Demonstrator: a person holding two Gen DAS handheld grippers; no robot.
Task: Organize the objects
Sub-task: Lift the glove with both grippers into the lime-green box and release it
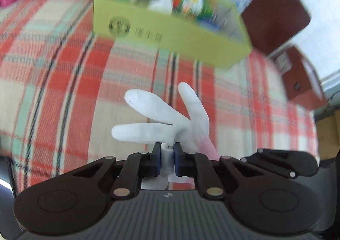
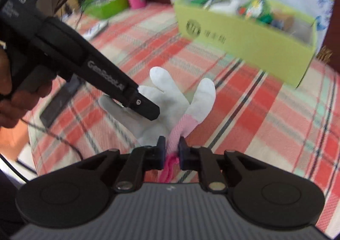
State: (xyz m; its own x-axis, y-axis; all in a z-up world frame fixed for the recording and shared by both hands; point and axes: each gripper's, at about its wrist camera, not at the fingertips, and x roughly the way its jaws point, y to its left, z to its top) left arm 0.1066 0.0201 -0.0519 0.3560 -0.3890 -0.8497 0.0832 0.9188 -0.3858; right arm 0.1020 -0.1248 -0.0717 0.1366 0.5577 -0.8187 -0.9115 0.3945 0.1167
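From the left wrist, a white knit glove (image 1: 170, 121) is seen pinched by the closed left tongs (image 1: 167, 160), fingers splayed over plaid cloth (image 1: 63, 74). From the right wrist, its pink cuff (image 2: 180, 127) is clamped in the closed right tongs (image 2: 172, 155); a yellow-green box (image 2: 244, 38) lies beyond.

Motion blur smears the contents of the yellow-green box (image 1: 170, 27), leaving only green, white and red shapes, and the printing on its side is unreadable. The white glove (image 2: 170, 100) is partly covered by the left gripper (image 2: 152, 111), whose fingertips are hidden. The person's hand (image 2: 12, 95) is cut off by the picture's left edge.
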